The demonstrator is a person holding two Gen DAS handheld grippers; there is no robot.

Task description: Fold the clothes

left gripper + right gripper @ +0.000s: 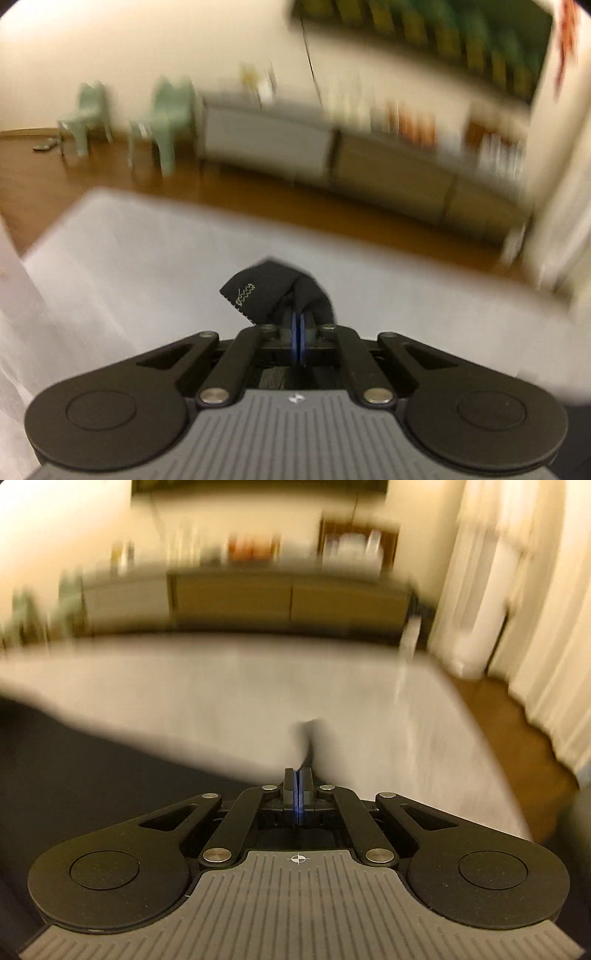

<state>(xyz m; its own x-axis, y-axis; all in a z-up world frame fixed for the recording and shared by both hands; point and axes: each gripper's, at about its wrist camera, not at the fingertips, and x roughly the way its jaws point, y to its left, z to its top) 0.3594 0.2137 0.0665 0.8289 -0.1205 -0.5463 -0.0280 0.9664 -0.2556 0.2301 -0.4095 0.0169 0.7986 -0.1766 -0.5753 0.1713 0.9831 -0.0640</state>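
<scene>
My left gripper (300, 320) is shut on a corner of a black garment (266, 291); a hem with pale stitching sticks out past the fingertips, above the white table cover (147, 251). My right gripper (298, 775) is shut on a thin pinch of the same dark cloth (310, 738), which rises blurred past the tips. A broad dark spread of the garment (74, 760) lies at the left of the right wrist view. Both views are motion-blurred.
A white-covered table (258, 686) lies below both grippers. Beyond it are wooden floor (110, 177), a long low sideboard (332, 162) with items on top, two pale green chairs (162, 118), and white curtains (517, 590) at the right.
</scene>
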